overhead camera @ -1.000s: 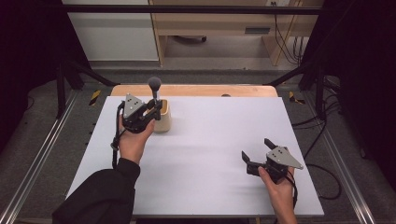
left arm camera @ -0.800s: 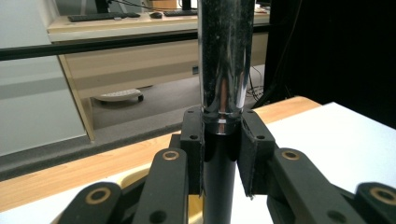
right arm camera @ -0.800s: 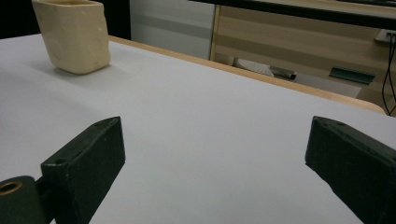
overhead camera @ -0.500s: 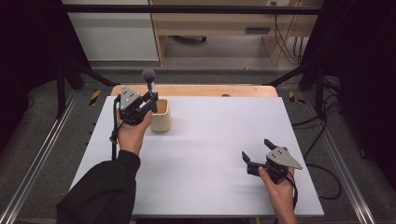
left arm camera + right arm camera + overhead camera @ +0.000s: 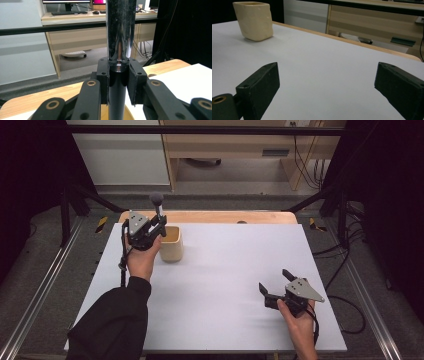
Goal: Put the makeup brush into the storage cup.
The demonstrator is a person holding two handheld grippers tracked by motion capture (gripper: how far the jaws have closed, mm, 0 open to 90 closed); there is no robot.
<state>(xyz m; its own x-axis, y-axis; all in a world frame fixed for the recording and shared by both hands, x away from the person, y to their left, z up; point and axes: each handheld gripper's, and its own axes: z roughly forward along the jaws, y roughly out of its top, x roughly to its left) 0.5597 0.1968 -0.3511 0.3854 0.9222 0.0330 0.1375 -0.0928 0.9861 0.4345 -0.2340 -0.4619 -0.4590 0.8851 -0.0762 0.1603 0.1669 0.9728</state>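
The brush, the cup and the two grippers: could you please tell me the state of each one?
Brush: upright, clamped by its handle, above the table.
Cup: upright on the table, open top.
Left gripper: shut on the brush.
Right gripper: open, holding nothing.

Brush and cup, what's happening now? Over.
Left claw shut on brush, upright beside cup. Right claw open, low over the table. Nothing in the way.

The cup [image 5: 171,243] stands on the table [image 5: 225,270] at far left. The brush [image 5: 157,205] stands upright just left of the cup.
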